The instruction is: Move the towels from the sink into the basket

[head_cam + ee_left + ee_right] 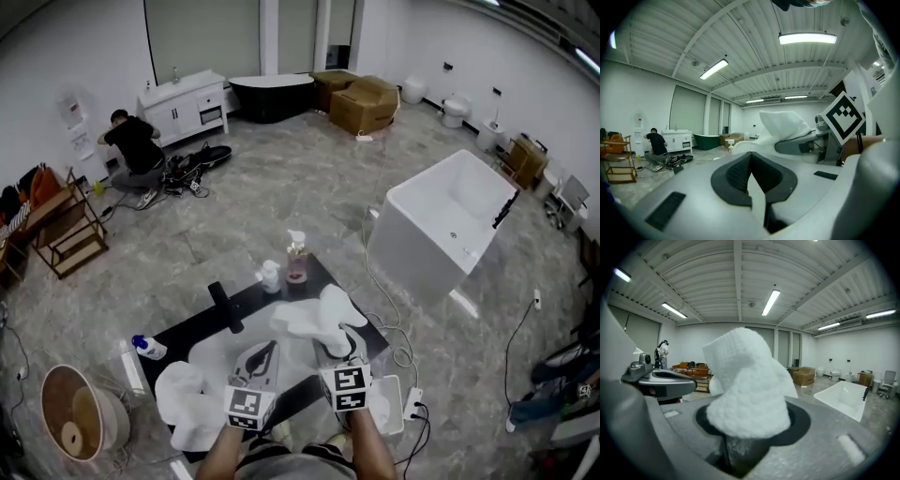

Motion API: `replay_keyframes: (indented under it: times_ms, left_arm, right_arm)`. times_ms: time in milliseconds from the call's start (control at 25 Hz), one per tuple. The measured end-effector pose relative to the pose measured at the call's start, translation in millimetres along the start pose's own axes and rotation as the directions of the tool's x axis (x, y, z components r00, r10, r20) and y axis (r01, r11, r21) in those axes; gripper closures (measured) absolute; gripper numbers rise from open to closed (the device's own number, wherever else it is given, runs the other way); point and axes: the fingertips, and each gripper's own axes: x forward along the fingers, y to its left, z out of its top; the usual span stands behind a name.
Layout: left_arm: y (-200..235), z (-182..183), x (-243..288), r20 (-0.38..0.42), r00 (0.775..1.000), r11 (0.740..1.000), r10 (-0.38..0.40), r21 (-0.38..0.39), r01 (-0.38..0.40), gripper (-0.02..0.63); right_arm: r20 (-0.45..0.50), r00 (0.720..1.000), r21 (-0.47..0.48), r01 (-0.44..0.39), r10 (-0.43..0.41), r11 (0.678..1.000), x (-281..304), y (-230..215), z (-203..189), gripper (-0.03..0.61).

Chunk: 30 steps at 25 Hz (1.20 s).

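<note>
My right gripper (333, 336) is shut on a white towel (314, 314) and holds it up above the white sink basin (217, 358) set in a black counter. In the right gripper view the towel (745, 385) bulges over the jaws and hides the fingertips. My left gripper (270, 345) hangs just to its left, shut, with nothing between its pads (736, 171). A second white towel (183, 398) lies over the counter's near left corner. The round wicker basket (80, 412) stands on the floor at the lower left.
A black faucet (223, 307), a spray bottle (297, 258), a small white bottle (270, 275) and a blue-capped bottle (148, 347) stand on the counter. A white bathtub (450, 225) is to the right. A person (136, 150) crouches far back left.
</note>
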Motion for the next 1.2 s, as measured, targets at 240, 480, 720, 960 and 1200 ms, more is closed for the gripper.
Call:
replay_keyframes:
  times_ms: [240, 480, 720, 960, 1200]
  left_arm:
    - [-46, 23, 28, 0.032, 0.996, 0.996, -0.084, 0.026, 0.084, 0.604]
    - [-95, 38, 52, 0.05, 0.982, 0.983, -0.182, 0.05, 0.179, 0.604]
    - [-152, 48, 76, 0.058, 0.954, 0.954, -0.295, 0.069, 0.291, 0.604]
    - [-213, 52, 94, 0.055, 0.913, 0.913, -0.404, 0.084, 0.399, 0.604]
    - [-272, 51, 104, 0.033, 0.863, 0.861, -0.504, 0.095, 0.499, 0.604]
  right_arm:
    - [0.056, 0.992, 0.025, 0.115, -0.116, 0.993, -45, -57, 18, 0.371]
    - [0.09, 0.968, 0.029, 0.232, -0.233, 0.972, -95, -106, 29, 0.371]
    - [0.093, 0.931, 0.043, 0.352, -0.354, 0.935, -146, -154, 24, 0.37]
    - [0.075, 0.882, 0.068, 0.462, -0.466, 0.884, -198, -196, 5, 0.37]
    - [0.035, 0.828, 0.098, 0.554, -0.559, 0.827, -248, -230, -20, 0.37]
